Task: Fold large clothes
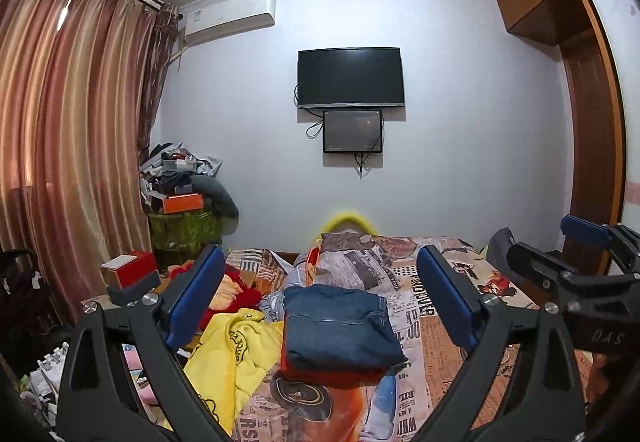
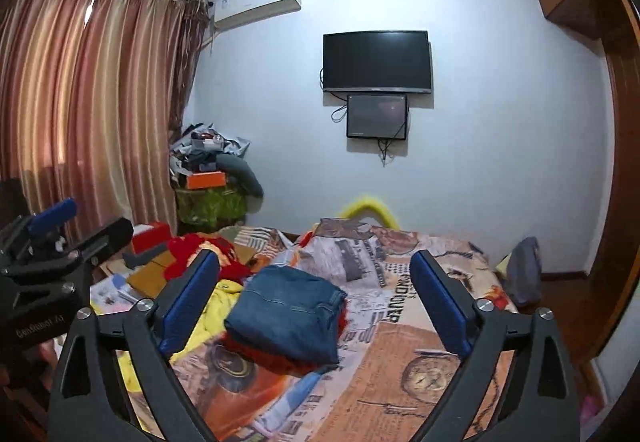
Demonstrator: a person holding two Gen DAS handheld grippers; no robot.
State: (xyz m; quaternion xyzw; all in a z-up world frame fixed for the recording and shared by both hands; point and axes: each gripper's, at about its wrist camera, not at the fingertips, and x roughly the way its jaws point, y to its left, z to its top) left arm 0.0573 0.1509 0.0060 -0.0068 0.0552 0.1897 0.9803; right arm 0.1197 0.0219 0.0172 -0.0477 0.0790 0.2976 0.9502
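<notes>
A folded pair of blue jeans (image 1: 340, 326) lies on the bed on top of a red garment (image 1: 336, 376); it also shows in the right wrist view (image 2: 288, 316). A yellow garment (image 1: 236, 354) lies crumpled to the left of the jeans. My left gripper (image 1: 320, 298) is open and empty, held above the bed with the jeans between its blue pads (image 1: 196, 294). My right gripper (image 2: 316, 302) is open and empty, held above the bed just right of the jeans. Each gripper shows at the edge of the other's view.
The bed has a newspaper-print cover (image 2: 420, 362). A red plush toy (image 2: 200, 254) and boxes (image 1: 128, 274) lie at the bed's left. A cluttered stand (image 1: 184, 201) is by the curtain (image 1: 60, 121). A TV (image 1: 350, 77) hangs on the far wall. A wardrobe (image 1: 592, 101) stands right.
</notes>
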